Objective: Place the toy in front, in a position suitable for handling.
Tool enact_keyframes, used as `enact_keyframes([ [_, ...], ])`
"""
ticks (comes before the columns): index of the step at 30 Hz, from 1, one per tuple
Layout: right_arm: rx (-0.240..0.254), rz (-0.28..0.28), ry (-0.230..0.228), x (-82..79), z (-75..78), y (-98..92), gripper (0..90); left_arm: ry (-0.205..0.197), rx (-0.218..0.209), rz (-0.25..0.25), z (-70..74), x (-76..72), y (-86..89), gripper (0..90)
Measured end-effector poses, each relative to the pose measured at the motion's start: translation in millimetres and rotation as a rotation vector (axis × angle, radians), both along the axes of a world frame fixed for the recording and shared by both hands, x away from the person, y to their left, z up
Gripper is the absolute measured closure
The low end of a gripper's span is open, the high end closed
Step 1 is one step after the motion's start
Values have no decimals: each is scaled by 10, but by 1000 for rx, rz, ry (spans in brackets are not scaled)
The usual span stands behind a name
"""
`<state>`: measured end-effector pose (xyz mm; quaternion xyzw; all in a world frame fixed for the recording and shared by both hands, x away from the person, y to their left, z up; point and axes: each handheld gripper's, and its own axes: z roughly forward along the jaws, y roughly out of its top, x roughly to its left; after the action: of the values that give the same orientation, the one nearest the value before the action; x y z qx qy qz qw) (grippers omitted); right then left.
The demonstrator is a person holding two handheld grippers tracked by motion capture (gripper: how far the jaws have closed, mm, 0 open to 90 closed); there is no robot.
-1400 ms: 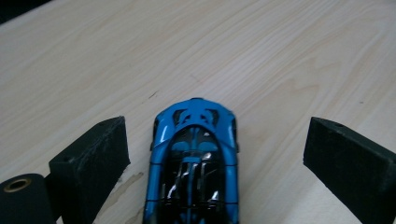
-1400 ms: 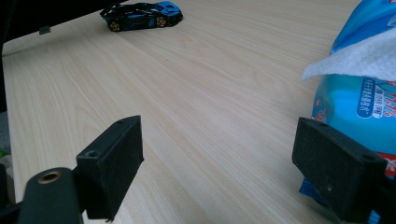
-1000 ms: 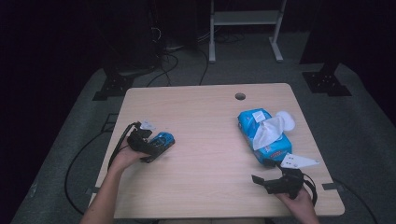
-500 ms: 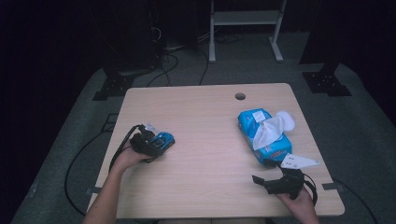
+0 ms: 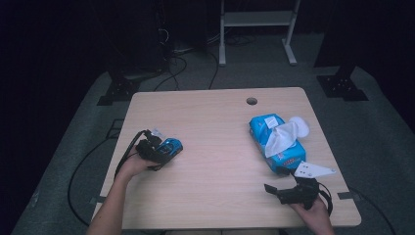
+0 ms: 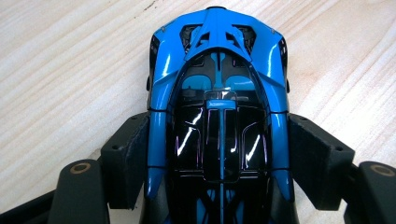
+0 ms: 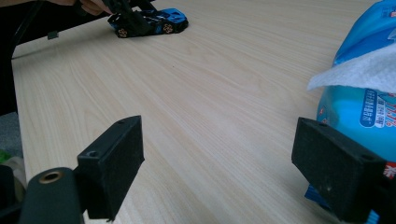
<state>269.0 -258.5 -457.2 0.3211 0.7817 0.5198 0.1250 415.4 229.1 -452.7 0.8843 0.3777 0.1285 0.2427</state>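
Nearest the front edge of the tabletop (image 5: 215, 196), toward its right corner, the right gripper (image 5: 286, 192) is held low with its jaws spread wide and nothing between them; bare wood is seen between its pads (image 7: 116, 161) in the right gripper view. Just beyond it, along the right edge, a blue pack of wipes (image 5: 276, 144) lies with a white sheet pulled up out of its opening.

Across the tabletop, close to the left edge and about midway back, the blue toy car (image 5: 169, 146) rests on its wheels. The left gripper (image 5: 159, 149) is set over it from behind, and its jaws have just been closing, with the car between them. In the left gripper view the pads (image 6: 128, 158) are seen lying against both flanks of the toy car (image 6: 219, 107), around the cabin, so the car appears to be clamped.

For a sound pick-up, the grip is best kept centred on the body and square to its sides, since the glossy shell could slip or twist out if it is squeezed near the tapering nose. The car should be lifted straight up only once both pads are judged firmly seated.
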Motion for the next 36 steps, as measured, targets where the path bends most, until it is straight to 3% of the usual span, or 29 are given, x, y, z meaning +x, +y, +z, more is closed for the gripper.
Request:
enact_keyframes([
  [13,1,-4,5,-2,0,0,158,-8,-8,31,41,-7,65,278],
  [19,1,-7,-6,-3,3,-5,158,-40,-10,22,185,-64,77,278],
  [21,2,-11,-4,0,5,-9,159,-74,-21,-13,324,-110,-7,278],
  [23,1,-12,-5,2,6,-10,158,-81,-32,-29,369,-127,-49,278],
  [26,4,-17,-10,-1,12,-22,158,-101,-48,-130,487,-215,-310,278],
  [31,8,-22,-12,-8,16,-41,158,-105,-76,-256,492,-350,-736,278],
  [36,15,-30,-13,-9,24,-64,159,-82,-84,-350,384,-471,-1153,278],
])
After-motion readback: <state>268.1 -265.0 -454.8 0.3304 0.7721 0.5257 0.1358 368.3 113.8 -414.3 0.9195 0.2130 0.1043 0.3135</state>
